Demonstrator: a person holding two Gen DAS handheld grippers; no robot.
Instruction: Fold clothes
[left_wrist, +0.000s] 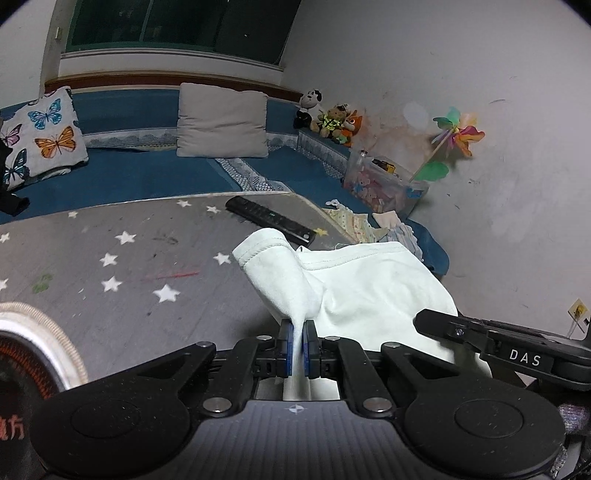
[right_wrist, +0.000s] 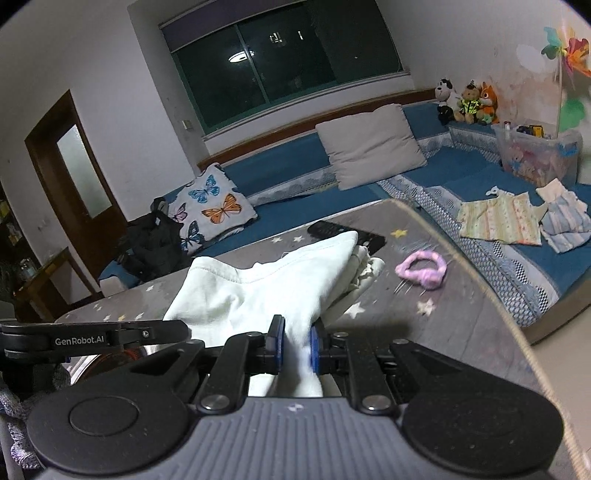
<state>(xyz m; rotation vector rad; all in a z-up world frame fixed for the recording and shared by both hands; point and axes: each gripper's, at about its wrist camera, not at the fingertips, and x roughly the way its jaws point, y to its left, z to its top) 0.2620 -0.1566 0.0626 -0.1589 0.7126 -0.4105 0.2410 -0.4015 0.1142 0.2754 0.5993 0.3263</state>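
Left wrist view: the left claw (left_wrist: 298, 343) is pinched tight on a fold of the pale garment (left_wrist: 369, 291), lifted over the star-print mat (left_wrist: 110, 258) near its far right corner. "DAS" reads on the right claw (right_wrist: 295, 347) alongside; it grips the same cloth too. "GenRobot.AI" shows on the left one in the right wrist view. A black remote (left_wrist: 269, 218) lies just behind the garment, a pink band (right_wrist: 421, 271) to its right by the mat's edge.
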